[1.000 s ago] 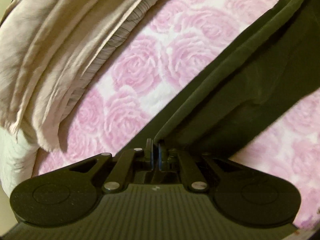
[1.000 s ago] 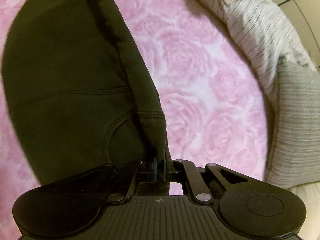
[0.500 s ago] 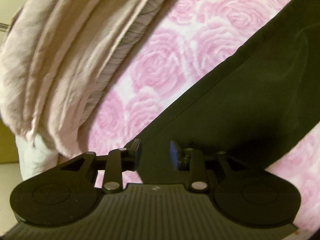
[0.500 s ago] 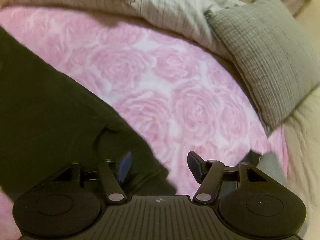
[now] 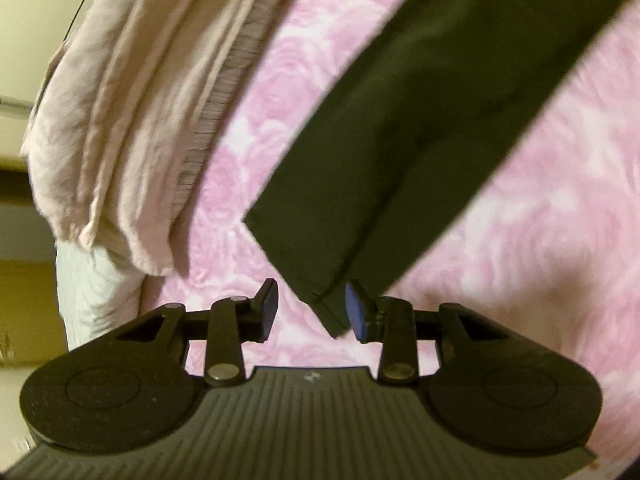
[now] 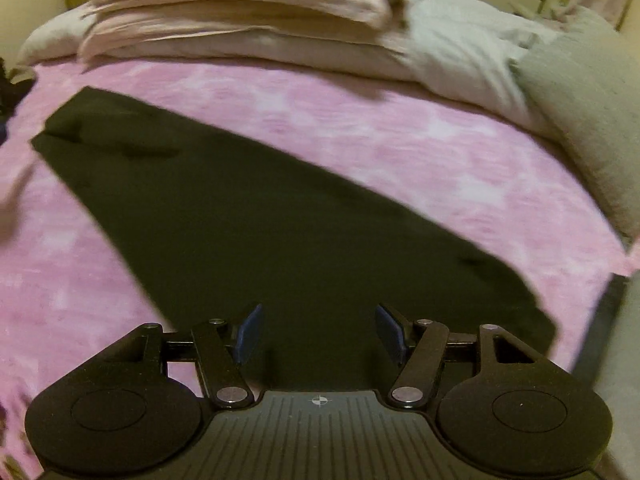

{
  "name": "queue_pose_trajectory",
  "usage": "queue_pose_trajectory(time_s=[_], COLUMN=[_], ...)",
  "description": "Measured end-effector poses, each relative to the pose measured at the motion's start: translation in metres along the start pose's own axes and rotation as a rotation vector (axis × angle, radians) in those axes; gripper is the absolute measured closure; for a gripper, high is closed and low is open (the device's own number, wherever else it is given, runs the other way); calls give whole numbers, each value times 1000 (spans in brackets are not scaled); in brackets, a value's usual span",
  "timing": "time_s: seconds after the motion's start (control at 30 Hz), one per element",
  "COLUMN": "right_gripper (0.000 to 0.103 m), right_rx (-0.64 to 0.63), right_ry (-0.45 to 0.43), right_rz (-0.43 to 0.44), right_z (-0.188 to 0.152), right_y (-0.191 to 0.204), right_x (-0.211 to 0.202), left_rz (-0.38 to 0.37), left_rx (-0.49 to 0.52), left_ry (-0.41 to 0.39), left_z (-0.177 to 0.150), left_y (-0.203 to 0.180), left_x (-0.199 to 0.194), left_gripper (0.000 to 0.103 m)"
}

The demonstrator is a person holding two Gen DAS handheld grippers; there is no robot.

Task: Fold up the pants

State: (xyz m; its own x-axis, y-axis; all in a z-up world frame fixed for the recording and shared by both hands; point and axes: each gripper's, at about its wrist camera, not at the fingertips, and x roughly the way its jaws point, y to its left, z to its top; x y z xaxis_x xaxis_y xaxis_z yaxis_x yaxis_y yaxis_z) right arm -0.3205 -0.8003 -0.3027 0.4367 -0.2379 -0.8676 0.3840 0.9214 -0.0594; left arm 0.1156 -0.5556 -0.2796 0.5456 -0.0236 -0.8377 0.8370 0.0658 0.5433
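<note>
Dark olive pants [image 6: 248, 216] lie flat on a pink rose-patterned blanket [image 6: 400, 152], folded lengthwise into one long strip. In the left wrist view the leg end of the pants [image 5: 404, 136] runs from upper right down to its hem corner, which lies just in front of my left gripper [image 5: 312, 308]. That gripper is open, holding nothing. In the right wrist view my right gripper [image 6: 318, 330] is open above the wide waist end, with nothing between its blue pads [image 6: 250, 330].
A crumpled beige sheet [image 5: 120, 112] is heaped along the left of the blanket [image 5: 540, 200]. Folded beige bedding [image 6: 240, 12], a white duvet [image 6: 460, 40] and a grey pillow [image 6: 584, 120] line the far and right edges of the bed.
Both grippers were shut on the pants one second ago; both have let go and opened. Both have drawn back and up, and the pants now rest flat on the blanket.
</note>
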Motion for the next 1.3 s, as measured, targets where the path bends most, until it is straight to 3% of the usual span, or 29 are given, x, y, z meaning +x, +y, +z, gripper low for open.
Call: queue_pose_trajectory(time_s=[0.23,0.43,0.47,0.5,0.63,0.7,0.77,0.93,1.07,1.1,1.2,1.3], right_gripper=[44,44,44,44,44,44,44,44,44,44,44,44], right_rx=[-14,64,68,72,76,91,113,191,258,291,428,565], right_ry=[-18,37,43,43,55,45,44,67,63,62,57,40], right_rz=[-42,-90,-94,-91,-97,-98,-102,-106,-120,-130,-154,-171], right_z=[25,34,38,40,47,49,49,40,23,16,-4,-19], right_y=[112,170,176,183,202,206,207,207,195,188,166,140], right_x=[15,55,61,66,74,71,68,65,53,51,47,40], left_rz=[27,81,91,93,74,60,49,-54,-28,-35,-72,-115], left_rx=[149,355,385,403,329,274,288,344,338,320,236,225], left_ry=[-133,-246,-267,-283,-344,-372,-373,-298,-257,-239,-212,-248], left_z=[-29,-46,-49,-51,-64,-75,-85,-90,-88,-89,-86,-62], left_y=[-29,-45,-47,-48,-23,-6,-3,-32,-40,-36,-24,-28], left_x=[59,115,120,122,108,86,75,108,107,105,84,53], left_gripper=[70,72,76,92,95,95,95,94,90,84,83,82])
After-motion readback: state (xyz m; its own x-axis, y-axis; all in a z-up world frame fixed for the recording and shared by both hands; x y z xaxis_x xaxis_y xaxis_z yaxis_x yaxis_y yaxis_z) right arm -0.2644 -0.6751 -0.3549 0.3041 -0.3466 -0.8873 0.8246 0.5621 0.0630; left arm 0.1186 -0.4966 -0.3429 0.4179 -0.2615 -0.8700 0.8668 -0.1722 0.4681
